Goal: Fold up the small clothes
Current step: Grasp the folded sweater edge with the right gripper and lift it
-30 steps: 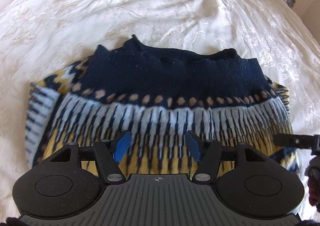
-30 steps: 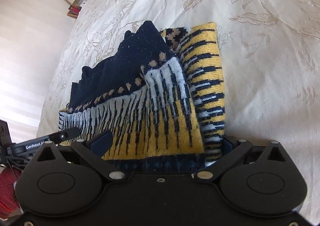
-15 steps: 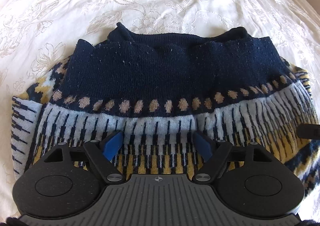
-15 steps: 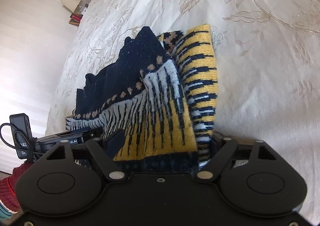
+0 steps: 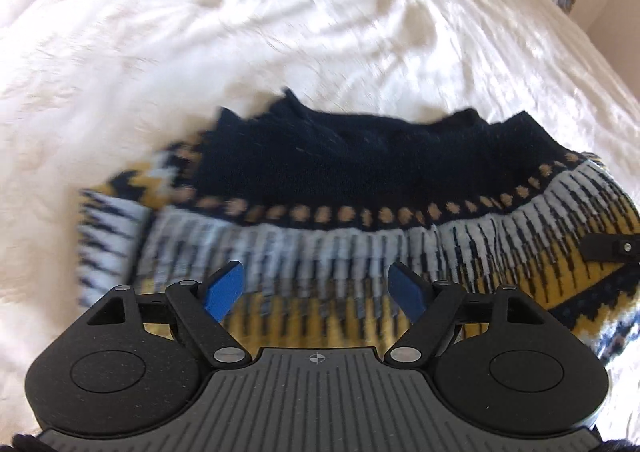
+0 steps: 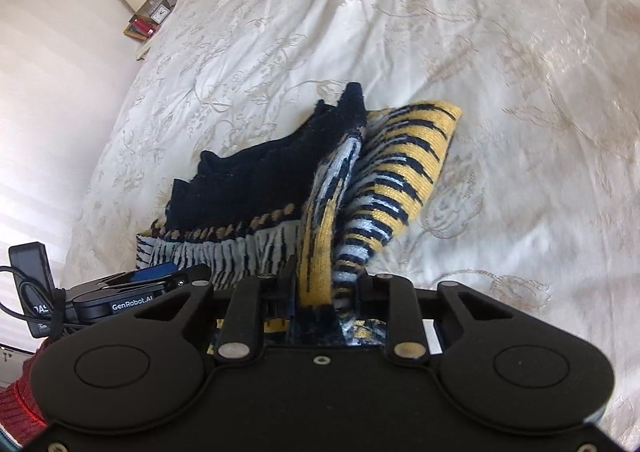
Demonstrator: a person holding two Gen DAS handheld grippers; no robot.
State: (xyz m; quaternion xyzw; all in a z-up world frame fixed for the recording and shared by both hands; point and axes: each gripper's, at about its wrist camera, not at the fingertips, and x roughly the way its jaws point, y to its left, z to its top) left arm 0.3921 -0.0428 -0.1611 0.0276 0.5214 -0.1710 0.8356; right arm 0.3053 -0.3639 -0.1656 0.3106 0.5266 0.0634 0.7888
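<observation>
A small knitted sweater (image 5: pixel 340 188), navy with yellow, white and tan bands, lies partly folded on the white bed. My left gripper (image 5: pixel 316 288) is open, its blue pads (image 5: pixel 224 290) hovering over the sweater's near striped edge, empty. My right gripper (image 6: pixel 320 284) is shut on the sweater's right edge (image 6: pixel 316 252), bunching the yellow-striped fabric and lifting it. The sweater's striped sleeve fold (image 6: pixel 404 168) stands up beside it. The right gripper's finger shows at the right of the left wrist view (image 5: pixel 608 248).
The white embroidered bedspread (image 5: pixel 280 32) spreads all around the sweater. A bedside shelf with a lamp and clock (image 6: pixel 148 12) stands at the far side. The left gripper body (image 6: pixel 120 292) sits at the left of the right wrist view.
My right gripper has closed on the sweater's right edge and pulled it up into a ridge. My left gripper has drawn back and up, still open; its view is blurred by motion.
</observation>
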